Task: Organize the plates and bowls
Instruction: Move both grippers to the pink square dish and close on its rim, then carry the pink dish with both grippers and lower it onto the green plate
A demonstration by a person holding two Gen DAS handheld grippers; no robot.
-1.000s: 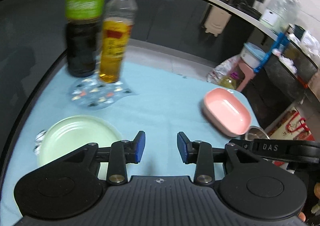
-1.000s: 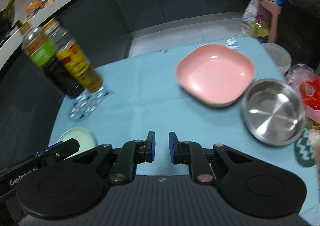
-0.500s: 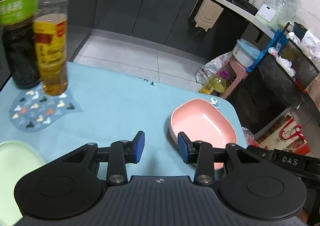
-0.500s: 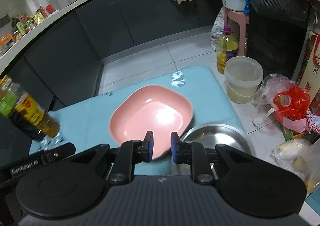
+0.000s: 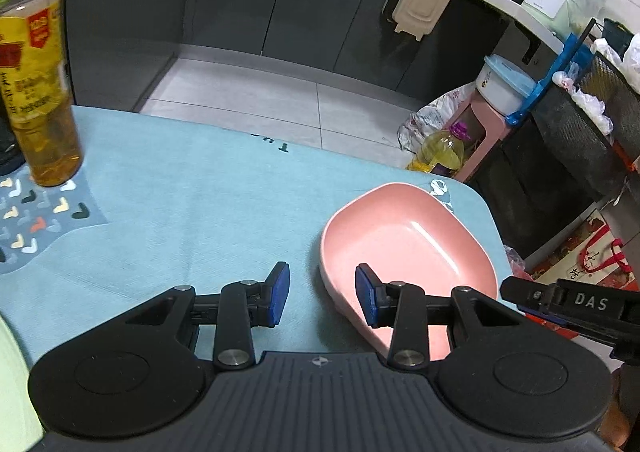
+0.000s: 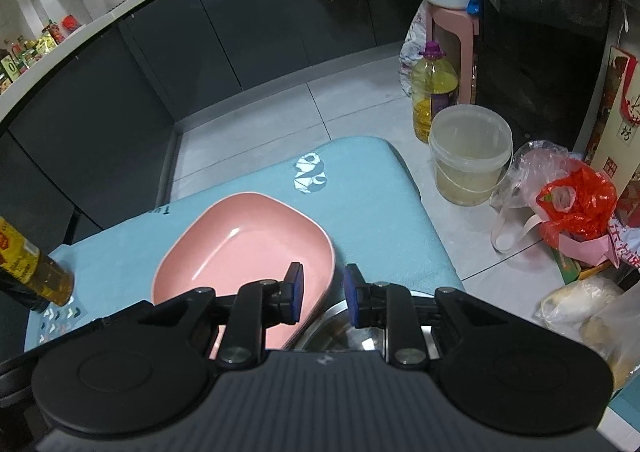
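A pink square bowl (image 5: 404,248) sits on the light blue table cloth (image 5: 200,192) near the table's right end; it also shows in the right wrist view (image 6: 240,248). My left gripper (image 5: 322,298) is open and empty, straddling the bowl's near left rim. My right gripper (image 6: 322,296) is open and empty, straddling the bowl's near right rim. A steel bowl (image 6: 336,326) lies just under the right gripper, mostly hidden. A pale green plate (image 5: 12,384) shows only as an edge at the far left.
An oil bottle (image 5: 38,92) stands on a patterned mat (image 5: 36,220) at the left. The table's far and right edges are close. On the floor beyond are an oil jug (image 6: 434,88), a plastic bucket (image 6: 470,156) and bags (image 6: 572,204).
Both grippers swung right and closed in on the pink bowl. The right gripper has opened wider. The green plate slid almost out of the left view and the steel bowl went under the right gripper.
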